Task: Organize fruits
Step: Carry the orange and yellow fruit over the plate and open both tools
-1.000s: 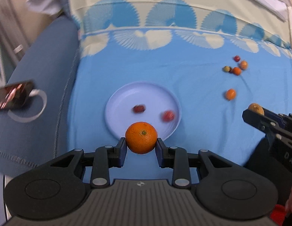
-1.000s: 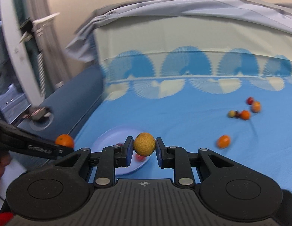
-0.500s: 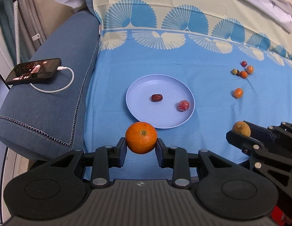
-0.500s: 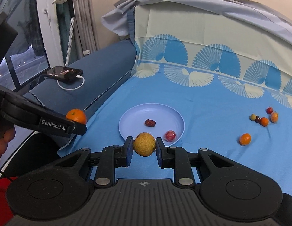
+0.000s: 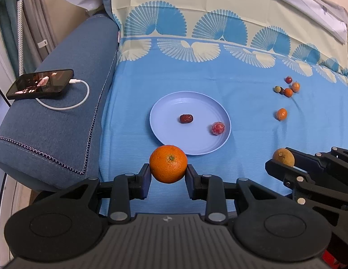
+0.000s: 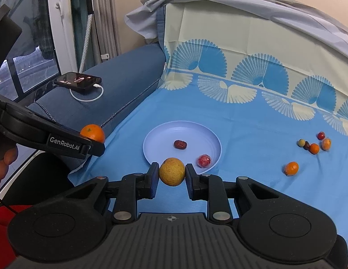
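My left gripper (image 5: 168,176) is shut on a bright orange (image 5: 168,163), held just in front of the near rim of a pale blue plate (image 5: 165,103). My right gripper (image 6: 171,176) is shut on a yellow-brown round fruit (image 6: 172,171) near the plate's (image 6: 151,139) front edge. On the plate lie a dark red date (image 5: 186,118) and a pink-red fruit (image 5: 218,128). The right gripper with its fruit (image 5: 283,157) shows at the right of the left wrist view; the left gripper with the orange (image 6: 92,132) shows at the left of the right wrist view.
The plate rests on a blue cloth (image 5: 196,76) over a sofa seat. A cluster of small fruits (image 5: 287,87) and a lone small orange fruit (image 5: 281,113) lie to the right. A phone (image 5: 40,87) on a white cable sits on the blue armrest (image 5: 50,130).
Both views have swung so the plate sits more central and the armrest with the phone shows fully; the blur has gone. In the last half second little has shifted. Both grips are unchanged.
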`<action>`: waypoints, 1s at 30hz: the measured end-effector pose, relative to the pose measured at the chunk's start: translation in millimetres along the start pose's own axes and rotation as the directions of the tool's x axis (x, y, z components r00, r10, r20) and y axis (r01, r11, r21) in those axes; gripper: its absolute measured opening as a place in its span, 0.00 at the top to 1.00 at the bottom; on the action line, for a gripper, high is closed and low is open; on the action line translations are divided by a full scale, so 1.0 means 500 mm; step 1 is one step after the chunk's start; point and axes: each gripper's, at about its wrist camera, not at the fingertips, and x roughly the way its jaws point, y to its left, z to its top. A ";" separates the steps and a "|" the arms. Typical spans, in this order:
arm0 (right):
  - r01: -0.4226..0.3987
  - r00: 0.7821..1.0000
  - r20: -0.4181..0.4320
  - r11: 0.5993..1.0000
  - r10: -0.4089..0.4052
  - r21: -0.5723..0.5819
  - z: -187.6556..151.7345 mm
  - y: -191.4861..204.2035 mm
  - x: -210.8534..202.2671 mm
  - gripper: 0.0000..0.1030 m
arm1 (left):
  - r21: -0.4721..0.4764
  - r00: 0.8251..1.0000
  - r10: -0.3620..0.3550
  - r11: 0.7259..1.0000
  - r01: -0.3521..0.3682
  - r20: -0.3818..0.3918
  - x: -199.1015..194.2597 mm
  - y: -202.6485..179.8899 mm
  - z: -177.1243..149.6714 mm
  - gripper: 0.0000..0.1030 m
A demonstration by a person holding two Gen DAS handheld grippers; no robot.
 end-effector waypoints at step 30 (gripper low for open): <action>0.008 0.996 -0.085 1.000 -0.006 0.022 0.007 -0.026 0.120 0.74 | -0.008 0.995 0.004 1.000 -0.005 -0.096 0.139 0.020 0.070 0.65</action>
